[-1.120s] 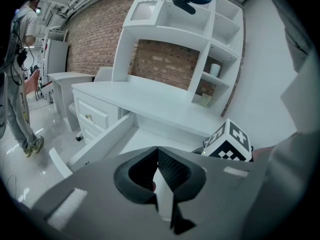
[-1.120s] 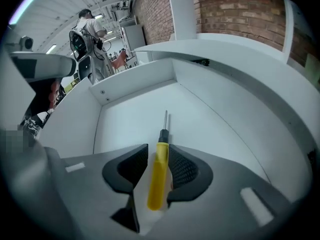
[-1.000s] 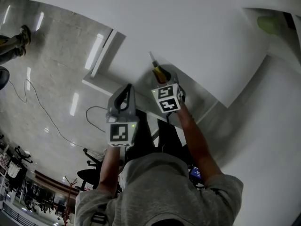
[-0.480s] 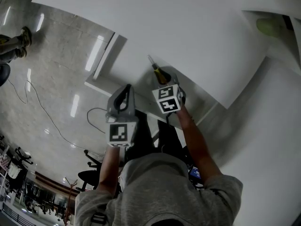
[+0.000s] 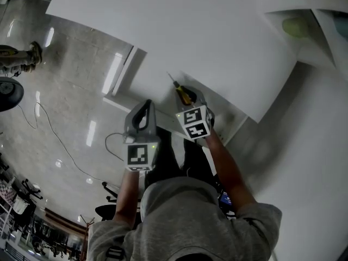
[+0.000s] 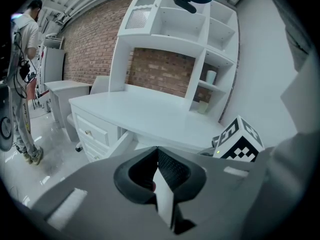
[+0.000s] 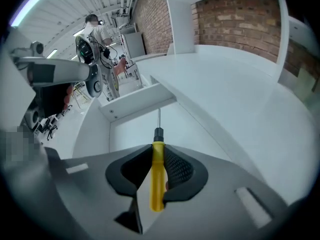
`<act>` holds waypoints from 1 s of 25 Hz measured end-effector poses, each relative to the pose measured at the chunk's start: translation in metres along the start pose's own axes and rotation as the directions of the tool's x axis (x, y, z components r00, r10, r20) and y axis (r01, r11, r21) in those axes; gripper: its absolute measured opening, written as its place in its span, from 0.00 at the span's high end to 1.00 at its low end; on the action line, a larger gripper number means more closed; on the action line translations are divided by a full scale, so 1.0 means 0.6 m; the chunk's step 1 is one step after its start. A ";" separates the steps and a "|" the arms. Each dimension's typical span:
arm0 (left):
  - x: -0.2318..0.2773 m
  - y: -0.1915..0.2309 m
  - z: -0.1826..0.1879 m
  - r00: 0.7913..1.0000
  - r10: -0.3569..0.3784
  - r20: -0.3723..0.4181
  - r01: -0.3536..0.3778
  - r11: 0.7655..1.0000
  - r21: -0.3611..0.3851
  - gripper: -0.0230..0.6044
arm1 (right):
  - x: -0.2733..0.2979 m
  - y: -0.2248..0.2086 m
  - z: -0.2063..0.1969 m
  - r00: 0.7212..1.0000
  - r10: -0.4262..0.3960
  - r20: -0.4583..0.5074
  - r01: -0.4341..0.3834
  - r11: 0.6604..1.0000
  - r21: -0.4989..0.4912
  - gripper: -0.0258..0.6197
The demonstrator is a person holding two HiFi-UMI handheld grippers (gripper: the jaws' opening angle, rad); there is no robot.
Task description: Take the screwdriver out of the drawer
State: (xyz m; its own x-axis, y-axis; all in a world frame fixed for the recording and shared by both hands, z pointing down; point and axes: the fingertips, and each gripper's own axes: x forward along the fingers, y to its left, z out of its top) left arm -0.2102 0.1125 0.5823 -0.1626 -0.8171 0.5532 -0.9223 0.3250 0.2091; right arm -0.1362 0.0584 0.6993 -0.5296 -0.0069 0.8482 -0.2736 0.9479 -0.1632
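Note:
A screwdriver [image 7: 157, 169] with a yellow handle and a thin metal shaft is clamped between the pads of my right gripper [image 7: 159, 154]. Its tip points forward and down, above the floor of the open white drawer [image 7: 135, 106]. In the head view the screwdriver [image 5: 182, 93] sticks out ahead of the right gripper [image 5: 189, 97], over the drawer [image 5: 117, 99]. My left gripper [image 5: 144, 110] hangs to the left of the right one at the drawer's near side. Its jaws [image 6: 157, 171] are shut with nothing between them.
The white desk top [image 6: 150, 114] runs above the drawer, with a shelf unit [image 6: 200, 34] behind it against a brick wall. More drawers [image 6: 92, 131] sit at the desk's left end. A person [image 6: 22, 59] stands on the glossy floor far left, near a cable [image 5: 49, 129].
Both grippers have come up a little from the drawer. The right one carries the screwdriver with it, and the shaft now shows clear above the drawer floor.

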 end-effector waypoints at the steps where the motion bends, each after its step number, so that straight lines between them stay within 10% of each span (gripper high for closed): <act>1: -0.005 -0.003 0.009 1.000 -0.001 0.007 0.001 1.000 0.006 0.94 | -0.012 0.003 0.008 1.000 0.000 0.013 0.000 1.000 -0.002 0.84; 25: -0.073 -0.095 0.246 0.970 -0.182 0.164 0.144 0.965 0.218 0.94 | -0.302 -0.024 0.176 0.926 -0.212 0.312 0.156 0.968 0.194 0.84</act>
State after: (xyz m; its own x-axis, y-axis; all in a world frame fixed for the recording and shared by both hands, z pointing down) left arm -0.2022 0.0592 0.4272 -0.0472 -0.9293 0.3662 -0.9901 0.0921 0.1061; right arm -0.1212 0.0123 0.4948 -0.6832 -0.3068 0.6626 -0.5038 0.8549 -0.1236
